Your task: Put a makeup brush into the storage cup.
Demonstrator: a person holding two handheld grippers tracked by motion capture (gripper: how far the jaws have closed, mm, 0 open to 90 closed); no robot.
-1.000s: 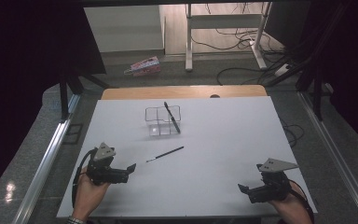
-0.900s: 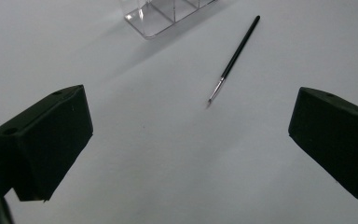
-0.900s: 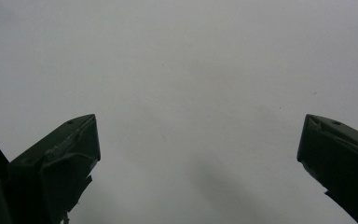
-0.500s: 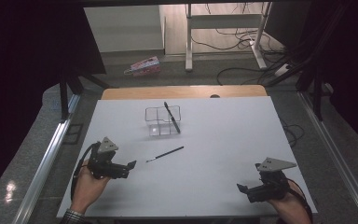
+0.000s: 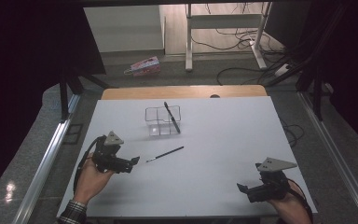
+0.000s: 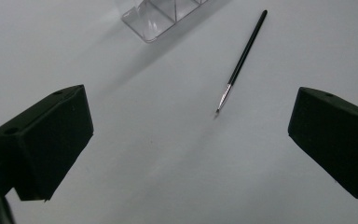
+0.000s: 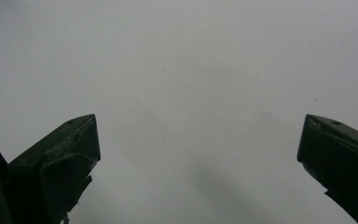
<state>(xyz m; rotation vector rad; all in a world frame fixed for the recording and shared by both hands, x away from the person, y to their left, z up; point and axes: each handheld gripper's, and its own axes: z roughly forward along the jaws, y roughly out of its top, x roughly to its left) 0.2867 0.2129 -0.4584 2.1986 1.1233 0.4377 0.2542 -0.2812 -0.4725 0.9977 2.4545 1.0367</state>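
A thin black brush [image 5: 165, 154] [image 6: 241, 61] with a silvery tip lies flat on the white table [image 5: 223, 140], tip toward my left gripper. My left gripper [image 5: 131, 163] [image 6: 191, 135] hovers just left of that tip, jaws wide open and empty. A clear divided box [image 5: 162, 120] [image 6: 161, 16] stands behind the brush, with a second black pen [image 5: 172, 117] leaning in its right compartment. At the table's front right, my right gripper [image 5: 242, 190] [image 7: 198, 154] is held low over bare table, open with nothing between its jaws.
A wooden strip [image 5: 182, 92] runs along the table's far edge. Beyond it lie floor cables [image 5: 242, 70], a pink packet [image 5: 144, 66] and a desk frame [image 5: 223, 28]. Metal rails [image 5: 46, 154] flank the table on both sides.
My left gripper has moved forward and right toward the brush's tip. The right gripper has stayed about where it was.
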